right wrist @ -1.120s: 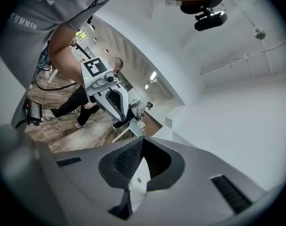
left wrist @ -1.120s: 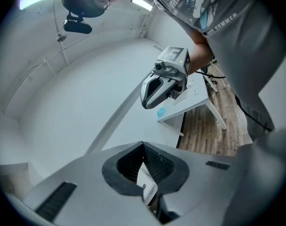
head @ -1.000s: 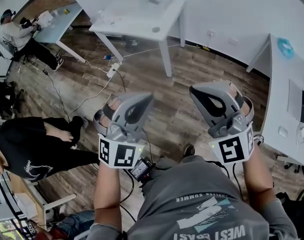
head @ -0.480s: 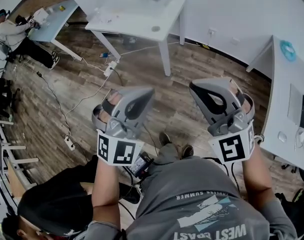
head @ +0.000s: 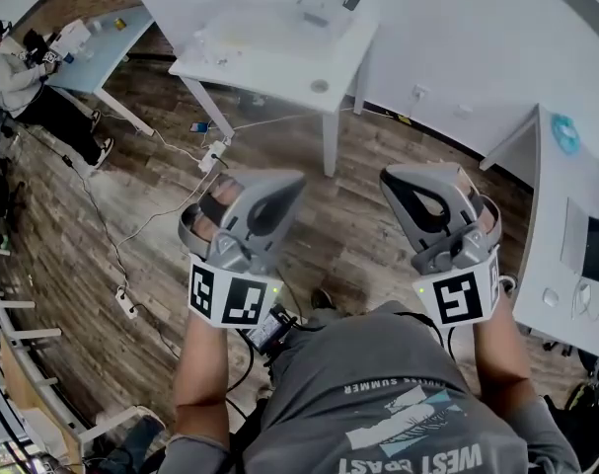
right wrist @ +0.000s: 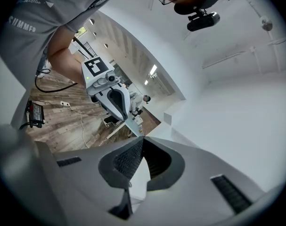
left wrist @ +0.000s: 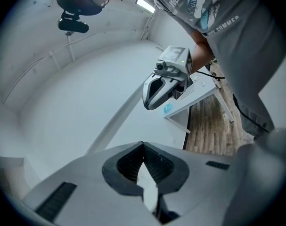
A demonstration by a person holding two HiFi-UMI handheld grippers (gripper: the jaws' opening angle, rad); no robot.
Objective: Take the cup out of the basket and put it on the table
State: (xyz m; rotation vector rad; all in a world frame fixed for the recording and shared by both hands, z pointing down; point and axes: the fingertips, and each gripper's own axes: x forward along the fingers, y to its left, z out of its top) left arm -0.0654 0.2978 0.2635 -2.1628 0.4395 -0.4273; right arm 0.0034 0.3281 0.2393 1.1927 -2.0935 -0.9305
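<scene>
The cup cannot be picked out; a pale, blurred container sits on the white table across the wood floor. Nearer the person, the left gripper and right gripper hover side by side, jaws closed tip to tip, holding nothing.

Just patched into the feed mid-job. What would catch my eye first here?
The two grippers dominate the head view: the left gripper and right gripper are held side by side above the wood floor, both with jaws together and nothing between them. Ahead of them, at the top of that view, stands a white table. A power strip lies on the floor to the left.
</scene>
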